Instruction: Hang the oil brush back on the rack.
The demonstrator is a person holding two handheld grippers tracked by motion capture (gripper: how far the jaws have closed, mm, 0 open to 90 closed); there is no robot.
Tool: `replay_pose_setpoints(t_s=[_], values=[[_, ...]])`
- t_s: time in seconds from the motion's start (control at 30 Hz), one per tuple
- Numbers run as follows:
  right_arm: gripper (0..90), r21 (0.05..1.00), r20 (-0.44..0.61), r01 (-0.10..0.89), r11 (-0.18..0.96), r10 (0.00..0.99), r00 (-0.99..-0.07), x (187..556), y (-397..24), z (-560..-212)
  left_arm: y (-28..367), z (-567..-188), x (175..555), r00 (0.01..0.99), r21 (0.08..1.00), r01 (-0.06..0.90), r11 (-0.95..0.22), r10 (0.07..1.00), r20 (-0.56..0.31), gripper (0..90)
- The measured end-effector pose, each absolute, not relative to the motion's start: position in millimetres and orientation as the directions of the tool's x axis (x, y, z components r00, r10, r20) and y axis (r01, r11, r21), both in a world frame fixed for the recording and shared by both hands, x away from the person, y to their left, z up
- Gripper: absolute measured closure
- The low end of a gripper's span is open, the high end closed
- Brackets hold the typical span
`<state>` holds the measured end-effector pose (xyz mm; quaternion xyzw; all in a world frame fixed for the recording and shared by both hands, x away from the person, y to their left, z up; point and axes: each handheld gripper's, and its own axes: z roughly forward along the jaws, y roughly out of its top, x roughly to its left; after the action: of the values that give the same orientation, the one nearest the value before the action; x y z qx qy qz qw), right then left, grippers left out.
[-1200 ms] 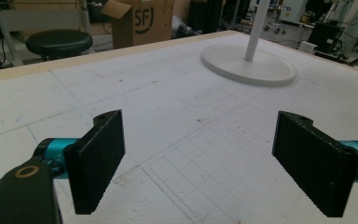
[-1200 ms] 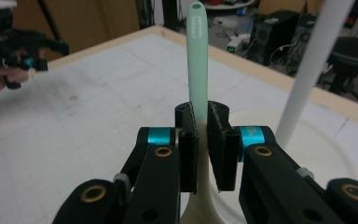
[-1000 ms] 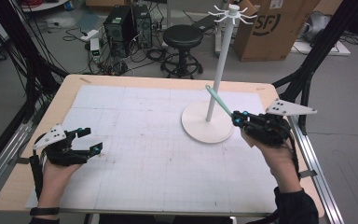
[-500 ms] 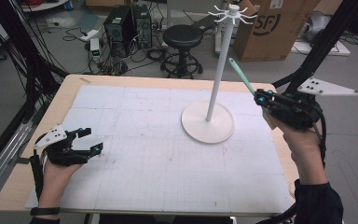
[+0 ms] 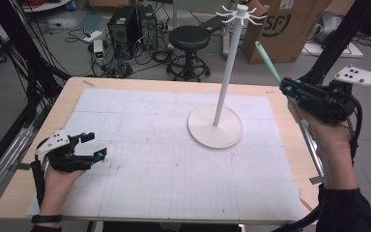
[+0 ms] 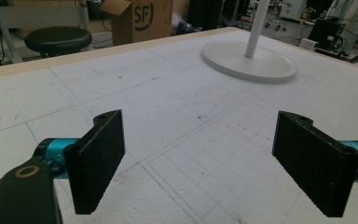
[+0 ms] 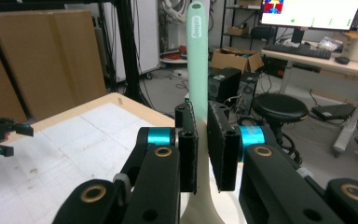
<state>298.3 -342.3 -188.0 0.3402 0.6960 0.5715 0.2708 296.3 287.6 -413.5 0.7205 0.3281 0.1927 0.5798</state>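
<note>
Right gripper (image 5: 290, 89) clamped on mint-green spatula (image 5: 268, 61), handle pointing up past the jaws, right of white stand (image 5: 223, 82). Left gripper (image 5: 92, 146) wide open, empty, resting on table (image 5: 140, 116).

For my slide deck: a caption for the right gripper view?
Right tongs clamp a mint-green utensil handle upright above the table.

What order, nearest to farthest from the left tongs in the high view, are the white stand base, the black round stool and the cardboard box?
From the left tongs:
1. White round stand base, on the table towards the right.
2. Black round stool, on the floor beyond the table's far edge.
3. Brown cardboard box, far right, behind the stand.
</note>
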Motion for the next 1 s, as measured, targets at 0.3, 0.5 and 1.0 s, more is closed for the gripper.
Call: replay_pose_setpoints(t_s=[0.3,0.5,1.0], values=[[83.1,0.984,0.001,0.143,0.108,0.794,-0.607,299,-345,-167,287,-413,296,0.713,0.961,0.251,-0.116,0.693,-0.103,17.6],[83.1,0.986,0.006,0.136,0.096,0.798,-0.603,303,-347,-163,287,-414,296,0.713,0.961,0.252,-0.117,0.693,-0.103,17.6],[83.0,0.987,0.003,0.131,0.095,0.799,-0.601,313,-337,-158,288,-415,296,0.713,0.958,0.258,-0.123,0.694,-0.103,17.6]])
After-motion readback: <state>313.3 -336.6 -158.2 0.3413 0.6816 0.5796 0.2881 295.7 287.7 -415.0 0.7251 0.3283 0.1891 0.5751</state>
